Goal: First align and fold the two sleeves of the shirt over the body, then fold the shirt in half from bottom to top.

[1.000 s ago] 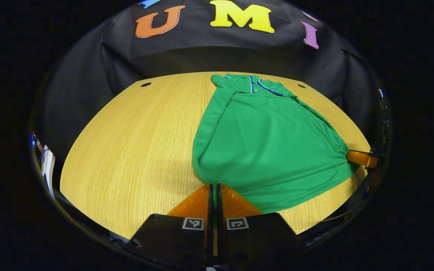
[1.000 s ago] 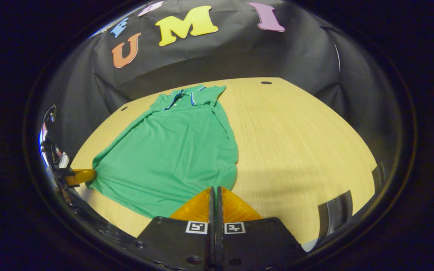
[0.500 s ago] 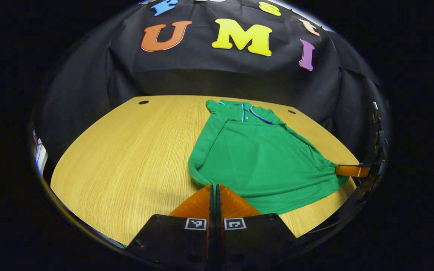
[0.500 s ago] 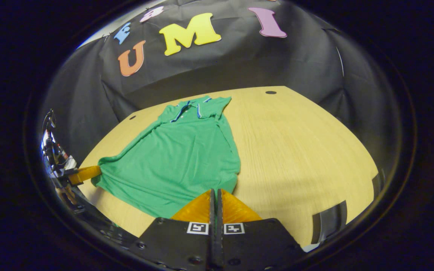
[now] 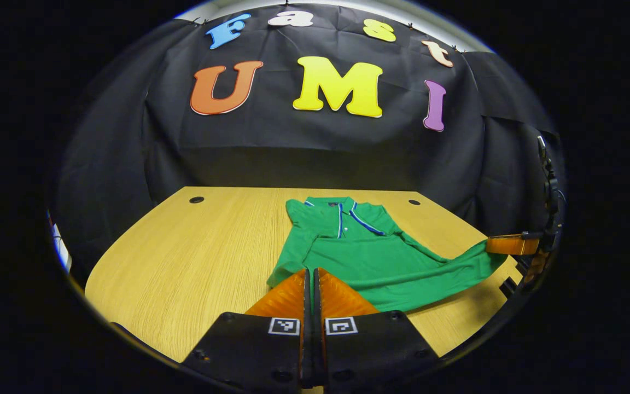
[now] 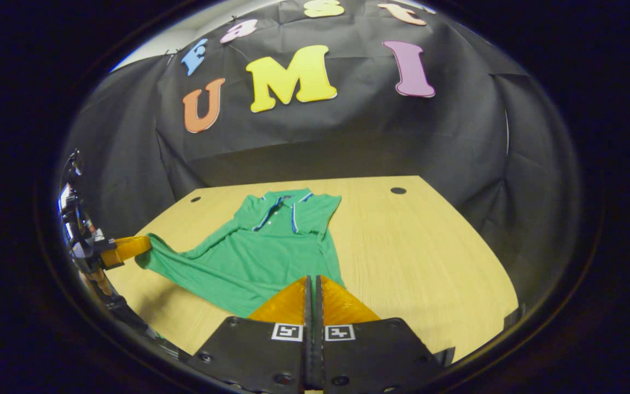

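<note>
A green polo shirt lies on the wooden table with its collar at the far end and both sleeves folded in over the body. My left gripper is shut on the near left hem corner. In the right gripper view that same left gripper pinches the corner at the far left. My right gripper is shut on the near right hem corner, and the left gripper view has this right gripper at the far right. The hem hangs stretched between them above the table, casting a shadow.
Bare wood spreads to either side of the shirt. Small round holes sit near the table's far corners. The black cloth wall stands right behind the far edge.
Both grippers have risen with the hem corners in them. The lower part of the shirt has come up off the table, while the collar end has stayed put.
</note>
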Motion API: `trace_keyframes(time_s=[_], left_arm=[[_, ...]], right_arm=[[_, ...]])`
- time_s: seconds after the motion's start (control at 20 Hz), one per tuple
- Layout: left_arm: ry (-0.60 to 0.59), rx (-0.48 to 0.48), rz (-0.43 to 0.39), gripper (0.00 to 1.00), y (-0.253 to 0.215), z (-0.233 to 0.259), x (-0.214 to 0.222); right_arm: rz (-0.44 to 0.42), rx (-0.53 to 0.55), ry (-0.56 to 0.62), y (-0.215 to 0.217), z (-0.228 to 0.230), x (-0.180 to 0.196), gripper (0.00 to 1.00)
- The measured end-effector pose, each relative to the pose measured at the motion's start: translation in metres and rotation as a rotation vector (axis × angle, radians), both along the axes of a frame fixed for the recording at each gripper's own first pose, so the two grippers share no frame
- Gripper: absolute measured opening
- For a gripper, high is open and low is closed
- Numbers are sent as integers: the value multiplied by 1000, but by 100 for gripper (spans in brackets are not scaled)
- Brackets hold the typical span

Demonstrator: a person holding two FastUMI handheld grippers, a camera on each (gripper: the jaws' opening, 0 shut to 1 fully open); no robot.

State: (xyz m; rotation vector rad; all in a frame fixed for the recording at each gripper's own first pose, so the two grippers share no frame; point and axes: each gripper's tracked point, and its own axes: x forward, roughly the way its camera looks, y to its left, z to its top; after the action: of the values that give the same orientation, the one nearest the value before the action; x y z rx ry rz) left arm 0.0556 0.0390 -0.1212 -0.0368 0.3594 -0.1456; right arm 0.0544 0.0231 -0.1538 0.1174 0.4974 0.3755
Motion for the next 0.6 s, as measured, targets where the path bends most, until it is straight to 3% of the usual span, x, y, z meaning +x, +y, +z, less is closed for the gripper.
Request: trace_keyframes(time_s=[0.25,0.6], left_arm=[[-51,-8,26,3,10,26,62],[-94,28,40,3,14,46,166]], right_arm=[[13,-7,-59,24,39,60,0],[-5,-26,-90,54,61,173,0]])
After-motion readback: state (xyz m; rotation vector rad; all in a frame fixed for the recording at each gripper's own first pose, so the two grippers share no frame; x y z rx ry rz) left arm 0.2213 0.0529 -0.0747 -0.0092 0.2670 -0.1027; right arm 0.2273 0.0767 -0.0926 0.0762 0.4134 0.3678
